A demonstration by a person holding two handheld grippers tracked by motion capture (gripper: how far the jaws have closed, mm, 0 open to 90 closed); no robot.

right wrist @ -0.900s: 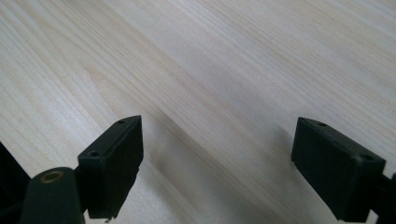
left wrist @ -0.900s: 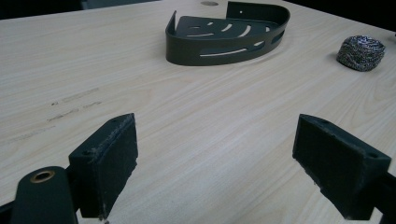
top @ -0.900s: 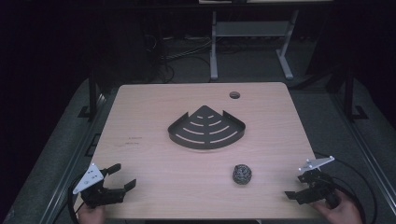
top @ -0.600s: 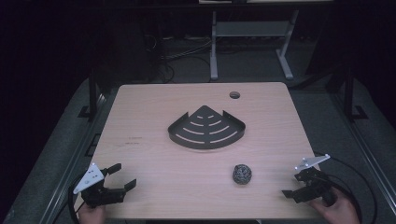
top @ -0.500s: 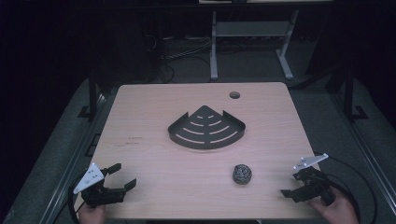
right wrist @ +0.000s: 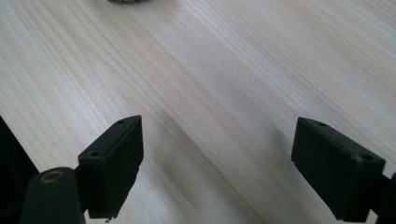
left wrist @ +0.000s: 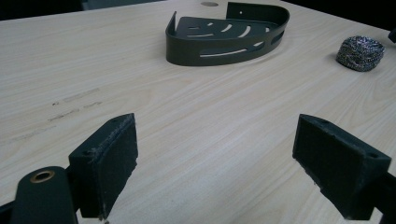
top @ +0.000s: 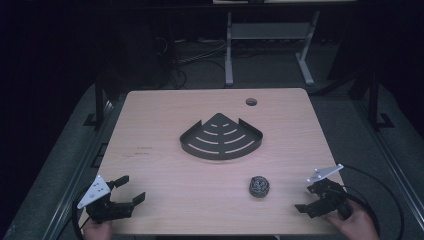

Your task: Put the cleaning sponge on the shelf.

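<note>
- High view: a dark, fan-shaped corner shelf [top: 221, 138] with curved slots in its floor and a low wall lies near the middle of the light wooden table [top: 165, 125]. A small grey steel-wool ball [top: 259, 186] sits nearer the person, to the right of centre. The left gripper [top: 131, 189] rests at the near left corner with its jaws spread wide and nothing between them. The right gripper [top: 306, 197] is at the near right corner, also spread and empty. The ball lies between the two grippers, much closer to the right one, apart from both.
- Left gripper view: both black jaws stand far apart over bare wood. The shelf [left wrist: 224, 35] lies well ahead, its slotted wall facing the camera, and the steel-wool ball [left wrist: 360, 46], a tangle of shiny wire, sits off to the right.
- Right gripper view: the jaws are wide open over bare table. A sliver of the ball [right wrist: 125, 1] shows at the top edge, well clear of the jaws.
</note>
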